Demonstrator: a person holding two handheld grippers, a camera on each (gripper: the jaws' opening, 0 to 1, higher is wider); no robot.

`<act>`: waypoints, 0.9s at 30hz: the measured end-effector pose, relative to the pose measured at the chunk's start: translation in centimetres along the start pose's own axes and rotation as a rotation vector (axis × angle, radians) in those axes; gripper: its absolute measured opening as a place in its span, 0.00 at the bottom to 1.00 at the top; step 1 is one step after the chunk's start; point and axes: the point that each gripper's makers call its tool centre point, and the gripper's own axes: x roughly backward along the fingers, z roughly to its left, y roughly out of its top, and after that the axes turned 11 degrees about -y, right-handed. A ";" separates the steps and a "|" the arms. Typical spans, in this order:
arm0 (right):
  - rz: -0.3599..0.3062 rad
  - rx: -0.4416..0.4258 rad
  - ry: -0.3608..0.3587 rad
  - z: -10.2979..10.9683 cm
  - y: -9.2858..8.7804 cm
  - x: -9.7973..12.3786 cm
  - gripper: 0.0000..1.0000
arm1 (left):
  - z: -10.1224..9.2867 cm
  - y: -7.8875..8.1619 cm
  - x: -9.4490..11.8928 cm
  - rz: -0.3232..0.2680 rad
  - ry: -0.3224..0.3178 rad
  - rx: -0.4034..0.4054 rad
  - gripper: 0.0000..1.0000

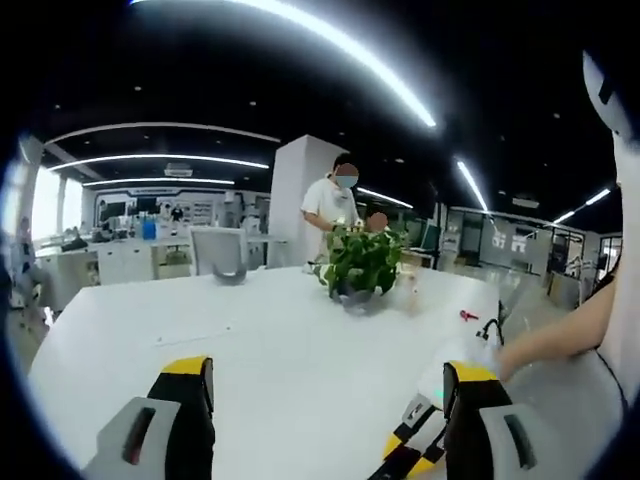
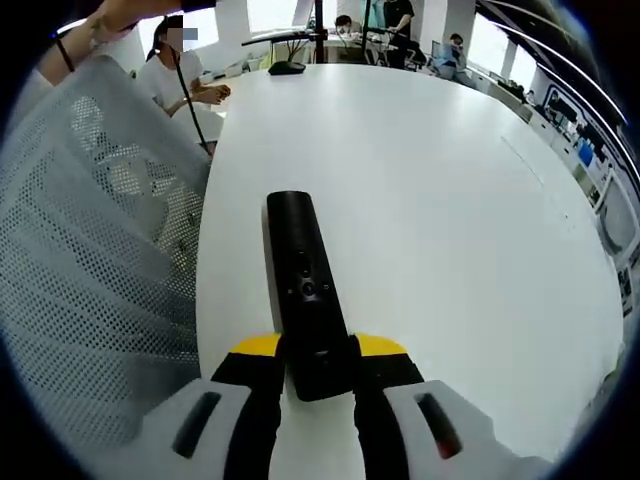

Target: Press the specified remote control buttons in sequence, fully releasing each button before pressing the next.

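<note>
Holding remote, left claw free

Right claw (image 2: 318,365) is clamped on the near end of the long black plastic remote control (image 2: 305,290); its long axis runs straight ahead over the white tabletop (image 2: 430,200), buttons facing up. Left claw (image 1: 325,400) stands apart, empty, likely the presser. Open tabletop ahead; the edge and a white mesh chair (image 2: 90,260) lie alongside.

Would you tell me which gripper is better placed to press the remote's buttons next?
Left, probably. The right gripper is shut on the remote, holding it steady, while the left gripper is open and free above the table.
</note>
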 end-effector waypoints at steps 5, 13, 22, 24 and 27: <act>-0.002 -0.001 0.000 0.0 0.0 0.0 0.26 | -0.1 0.9 1.4 -0.049 0.025 0.012 1.00; 0.000 0.000 0.000 -0.1 0.1 0.0 0.26 | 0.0 0.0 3.2 -0.043 0.064 0.033 1.00; -0.002 -0.003 0.000 -0.1 0.0 -0.1 0.26 | -0.3 -1.0 4.9 -0.039 0.102 0.051 1.00; -0.002 -0.003 0.000 -0.1 0.0 -0.1 0.26 | -0.6 -1.2 5.4 -0.043 0.105 0.060 1.00; -0.003 -0.003 0.000 -0.1 0.0 -0.1 0.26 | -0.9 -1.5 6.1 -0.032 0.123 0.058 1.00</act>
